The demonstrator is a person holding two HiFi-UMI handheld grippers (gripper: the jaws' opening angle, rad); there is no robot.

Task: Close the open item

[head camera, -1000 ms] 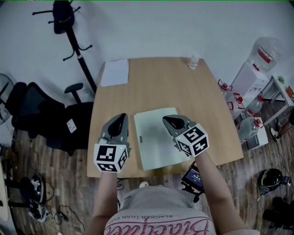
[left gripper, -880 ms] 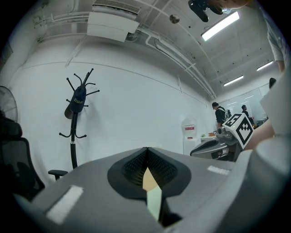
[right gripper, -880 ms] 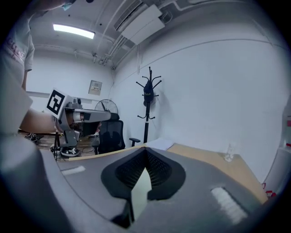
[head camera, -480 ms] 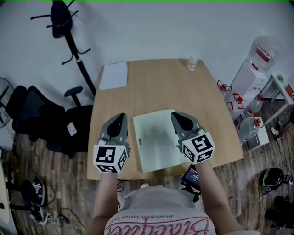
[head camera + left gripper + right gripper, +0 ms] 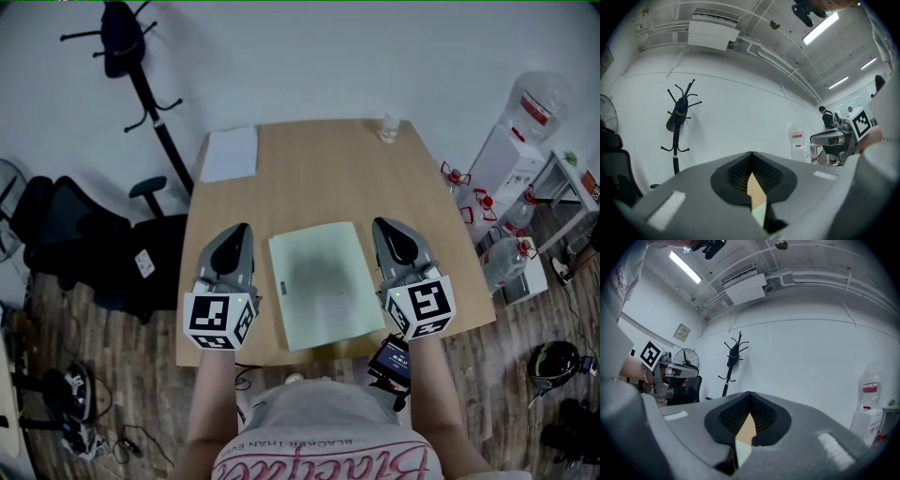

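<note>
Lying flat on the table (image 5: 319,169), at the middle of the table's near edge, the pale green folder (image 5: 317,284) shows 1 smooth cover and no raised flap; judged closed.

Change: 1.0 s ago the right gripper (image 5: 386,225) sat over the folder's right part; 0.5 s ago it was at the right edge. Now it stands over bare table, toward the table's near-right side, apart from the folder. The left gripper (image 5: 242,228) has shifted slightly outward and sits over the table's near-left side, also apart from the folder.

Meaning: nothing presses or holds the cover, and it stays down. The closing step looks finished; this reads as a retreat.

Pose: both grippers point away from the person, roughly parallel, 1 on each flank of the folder. Both pairs of jaws are pressed together at the tips with nothing between them.

Also on the table: 1 sheet of paper (image 5: 232,153) at the far-left corner, 1 small clear cup (image 5: 390,127) at the far edge.
</note>
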